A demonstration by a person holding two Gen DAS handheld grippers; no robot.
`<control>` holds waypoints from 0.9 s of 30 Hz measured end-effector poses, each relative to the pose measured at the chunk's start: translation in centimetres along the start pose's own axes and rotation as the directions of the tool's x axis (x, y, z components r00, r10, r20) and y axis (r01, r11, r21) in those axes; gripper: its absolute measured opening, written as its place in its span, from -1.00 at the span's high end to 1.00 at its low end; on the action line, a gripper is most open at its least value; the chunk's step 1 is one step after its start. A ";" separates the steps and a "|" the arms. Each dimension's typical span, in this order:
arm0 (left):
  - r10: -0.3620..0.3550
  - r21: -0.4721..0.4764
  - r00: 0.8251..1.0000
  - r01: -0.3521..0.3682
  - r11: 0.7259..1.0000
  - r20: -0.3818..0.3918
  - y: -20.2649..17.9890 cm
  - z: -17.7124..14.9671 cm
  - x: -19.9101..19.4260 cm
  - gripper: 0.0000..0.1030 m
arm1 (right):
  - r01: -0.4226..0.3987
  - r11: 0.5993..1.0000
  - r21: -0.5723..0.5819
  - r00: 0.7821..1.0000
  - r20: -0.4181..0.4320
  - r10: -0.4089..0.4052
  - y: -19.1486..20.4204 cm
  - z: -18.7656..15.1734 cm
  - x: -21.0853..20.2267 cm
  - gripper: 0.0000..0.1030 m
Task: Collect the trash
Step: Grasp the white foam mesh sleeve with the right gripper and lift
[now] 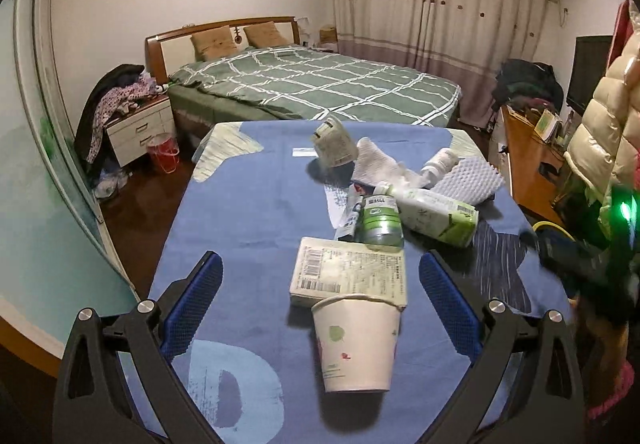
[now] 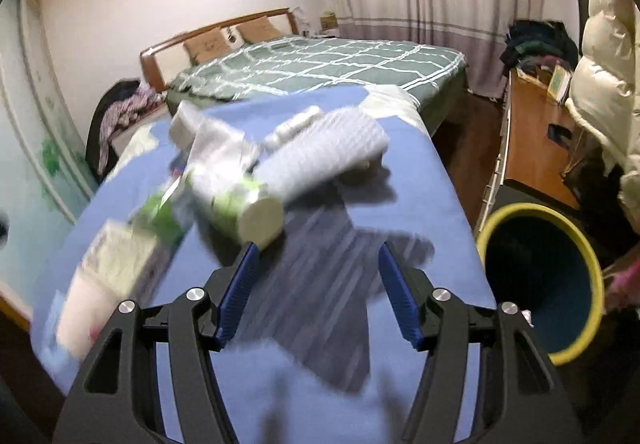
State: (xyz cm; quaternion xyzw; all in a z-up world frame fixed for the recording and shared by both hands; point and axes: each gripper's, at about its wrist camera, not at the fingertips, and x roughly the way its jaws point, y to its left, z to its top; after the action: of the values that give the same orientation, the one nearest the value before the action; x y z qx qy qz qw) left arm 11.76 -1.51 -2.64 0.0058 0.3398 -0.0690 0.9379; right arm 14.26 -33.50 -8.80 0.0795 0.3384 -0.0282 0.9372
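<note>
Two grippers were held over a blue-clothed worktop (image 1: 248, 212). Left gripper (image 1: 320, 296): jaws spread wide, nothing gripped, a white paper cup (image 1: 356, 344) lying on its side between them, against a flat cream printed box (image 1: 352, 272). Right gripper (image 2: 316, 284): jaws partly open and empty, near a blurred white-and-green carton (image 2: 236, 200). A yellow-rimmed dark bin (image 2: 540, 276) stood beside the worktop.
</note>
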 end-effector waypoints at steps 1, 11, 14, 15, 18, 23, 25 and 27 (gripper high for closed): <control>-0.004 -0.004 1.000 0.004 1.000 -0.001 0.0 0.0 0.2 -0.88 | 0.011 1.000 0.009 1.000 0.002 -0.011 0.0 0.8 0.5 -0.15; 0.001 -0.012 1.000 -0.001 1.000 -0.008 -0.1 0.3 2.1 -0.88 | 0.106 0.992 0.065 0.989 -0.112 -0.098 -0.1 5.3 9.2 -0.15; 0.000 -0.023 1.000 0.000 1.000 -0.015 0.3 0.3 2.8 -0.88 | 0.111 0.989 0.093 0.984 -0.148 -0.096 -0.1 5.5 11.0 -0.15; -0.001 -0.027 1.000 0.000 1.000 -0.017 0.4 0.3 3.0 -0.88 | 0.110 0.989 0.100 0.983 -0.156 -0.094 0.0 5.5 11.4 -0.15; -0.003 -0.033 1.000 0.002 0.999 -0.024 0.6 0.2 3.6 -0.88 | 0.101 0.988 0.120 0.982 -0.170 -0.080 0.3 5.6 12.2 -0.15; -0.010 -0.034 1.000 0.009 0.999 -0.030 0.4 -0.1 4.2 -0.88 | 0.058 0.983 0.174 0.982 -0.188 -0.025 0.6 6.0 13.2 -0.11; -0.013 -0.032 0.999 0.012 0.999 -0.030 0.2 -0.3 4.2 -0.88 | 0.042 0.982 0.186 0.981 -0.191 -0.005 0.7 6.0 13.5 0.32; -0.015 -0.031 0.999 0.014 0.999 -0.031 0.1 -0.4 4.3 -0.88 | 0.035 0.981 0.191 0.983 -0.183 0.000 0.8 6.1 13.4 0.65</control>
State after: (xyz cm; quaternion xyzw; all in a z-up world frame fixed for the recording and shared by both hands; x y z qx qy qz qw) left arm 14.79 -1.88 -5.65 -0.0100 0.3557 -0.0703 0.9319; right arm 28.44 -33.74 -12.64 0.1696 0.4192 -0.0619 0.8898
